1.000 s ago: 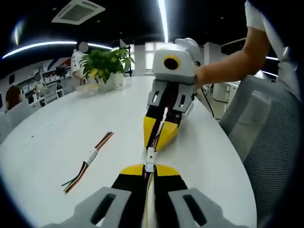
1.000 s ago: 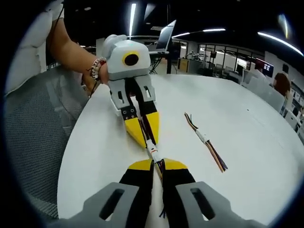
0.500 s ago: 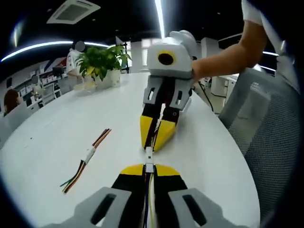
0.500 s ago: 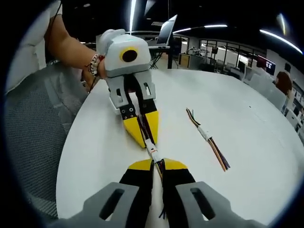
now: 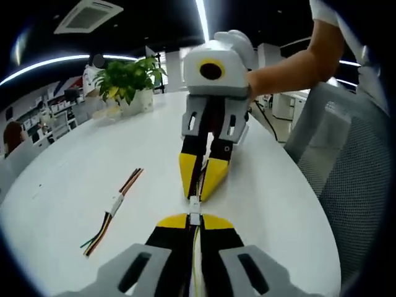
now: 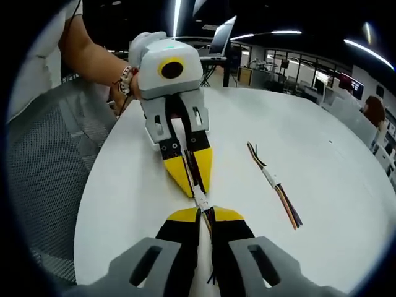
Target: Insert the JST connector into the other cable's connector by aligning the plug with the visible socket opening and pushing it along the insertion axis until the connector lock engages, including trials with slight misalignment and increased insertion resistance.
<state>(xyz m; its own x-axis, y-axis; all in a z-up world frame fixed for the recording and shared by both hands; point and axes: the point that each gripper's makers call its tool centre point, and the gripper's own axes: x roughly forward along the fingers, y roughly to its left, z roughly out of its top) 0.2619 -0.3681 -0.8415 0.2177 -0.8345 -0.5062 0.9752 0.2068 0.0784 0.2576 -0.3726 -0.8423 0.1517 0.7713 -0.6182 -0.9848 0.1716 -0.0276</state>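
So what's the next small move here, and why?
Probably a short, straight push of the two tools toward each other. The left tool and right tool, each shut on its cable, meet tip to tip, and the white connectors look lined up between them, though whether the lock has engaged cannot be told.

White round table [image 5: 74,179]. Spare joined cable with white connector [image 5: 113,208] lies flat on it, well apart from the edge; multicoloured wires fan at both ends. Same cable [image 6: 273,184] in right gripper view. Potted green plant [image 5: 128,82] at far side. Grey mesh chair [image 5: 356,179] beside table.
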